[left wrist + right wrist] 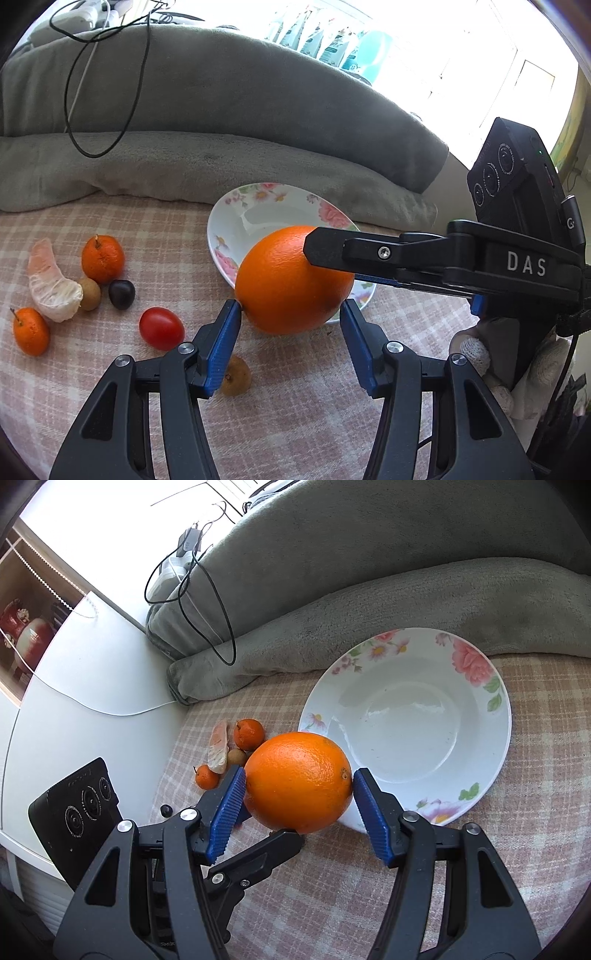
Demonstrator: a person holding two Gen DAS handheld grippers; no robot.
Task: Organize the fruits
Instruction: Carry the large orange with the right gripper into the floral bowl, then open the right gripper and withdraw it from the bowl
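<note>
A: Which gripper do we hold the orange (298, 781) with?
B: Both: right gripper (299, 797) and left gripper (291, 321) clamp it, just before the empty floral bowl (495, 738).

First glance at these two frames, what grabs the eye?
The big orange, dead centre in both views, with both tools closing in on it: the right tool with a blue pad on each side, the left tool likewise from another angle. Right behind it sits an empty floral bowl on the checked cloth. Off to the side lies a cluster of small fruit, including a red tomato.
</note>
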